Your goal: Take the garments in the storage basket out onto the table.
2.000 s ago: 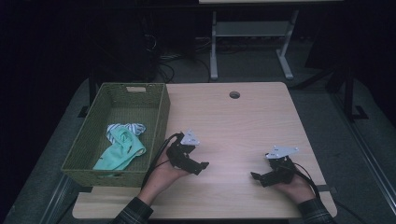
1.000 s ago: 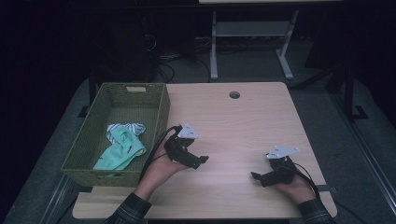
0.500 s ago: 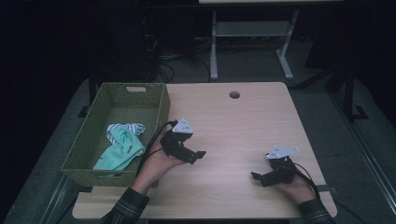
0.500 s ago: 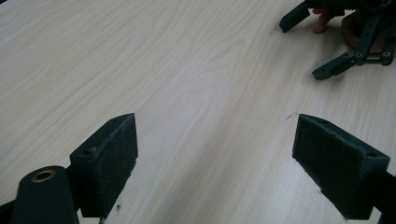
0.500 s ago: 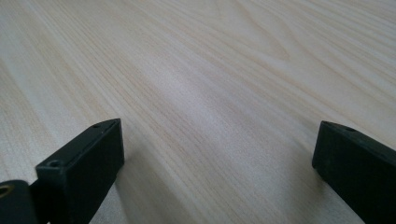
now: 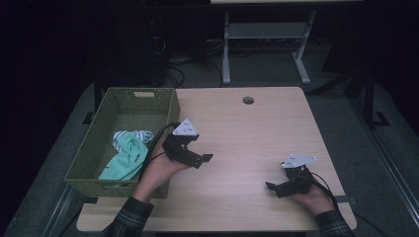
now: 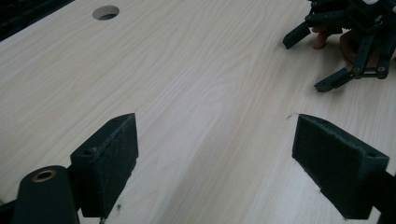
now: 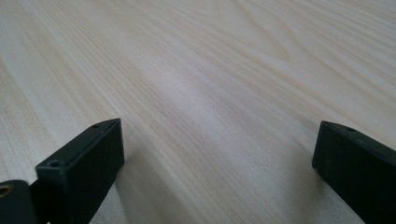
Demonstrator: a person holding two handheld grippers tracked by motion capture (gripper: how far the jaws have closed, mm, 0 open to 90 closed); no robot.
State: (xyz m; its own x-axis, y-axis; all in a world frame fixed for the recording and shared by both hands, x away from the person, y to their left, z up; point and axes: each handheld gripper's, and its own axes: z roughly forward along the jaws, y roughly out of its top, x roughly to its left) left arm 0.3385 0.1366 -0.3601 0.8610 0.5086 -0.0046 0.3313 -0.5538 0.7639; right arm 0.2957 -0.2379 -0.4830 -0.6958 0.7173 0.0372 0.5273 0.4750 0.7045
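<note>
The clothes [image 6: 127, 154], a mint-green piece bunched against a striped one, lay in the woven basket [image 6: 170, 106] at the surface's left edge; they looked soft, light and limp, likely best pinched at a raised fold so the fabric would not slip free. Just beside the basket's right wall, the left gripper [image 6: 196, 159] hovered with its fingers [image 7: 108, 158] spread and empty. Near the surface's front right corner, the right gripper [image 6: 274, 188] rested low, its fingers [image 8: 84, 168] also wide apart, holding nothing.
</note>
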